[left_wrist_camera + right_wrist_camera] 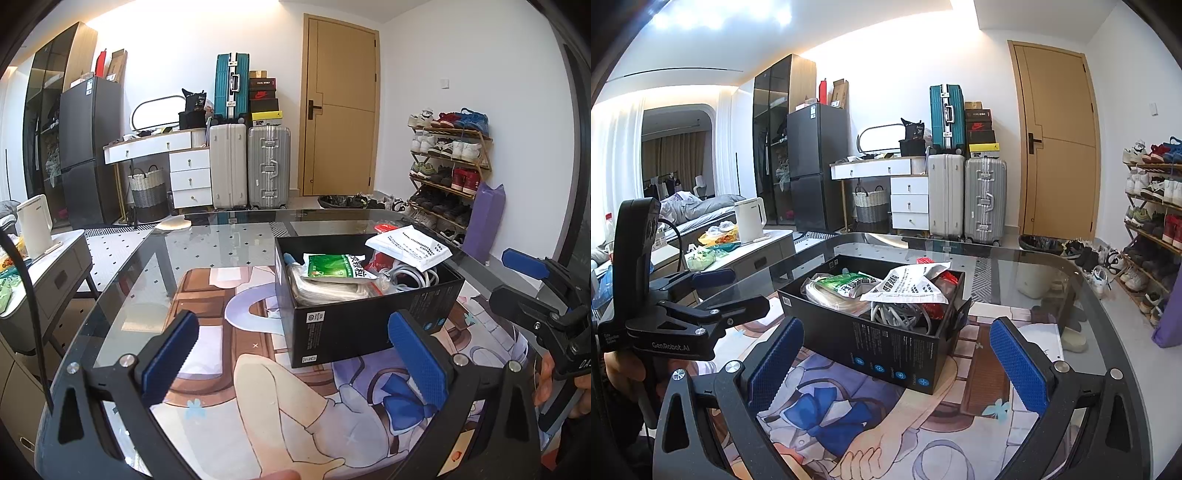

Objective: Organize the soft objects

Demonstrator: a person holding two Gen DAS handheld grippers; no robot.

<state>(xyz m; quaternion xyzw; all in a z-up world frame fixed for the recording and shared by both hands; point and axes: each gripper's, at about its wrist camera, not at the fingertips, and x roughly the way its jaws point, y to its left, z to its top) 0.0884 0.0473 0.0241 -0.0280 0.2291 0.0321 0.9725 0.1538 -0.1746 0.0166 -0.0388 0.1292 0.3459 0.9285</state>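
Observation:
A black box point(354, 325) stands on the glass table, on an anime-print mat point(258, 387). In it lie a green packet point(332, 267), a white printed pouch point(410, 249), coiled white cables point(410, 277) and a red packet. My left gripper point(295, 356) is open and empty, in front of the box's near left corner. My right gripper point(899, 363) is open and empty, in front of the box point(882, 350). The right gripper also shows at the right edge of the left wrist view point(524, 275), and the left gripper point(713, 291) shows at the left of the right wrist view.
The glass table's rim point(1108, 295) curves round on the right. Beyond it stand suitcases point(251, 170), a white drawer unit point(190, 177), a dark fridge point(88, 147), a shoe rack point(447, 166) and a wooden door point(340, 107). A side table with a white kettle point(750, 218) stands left.

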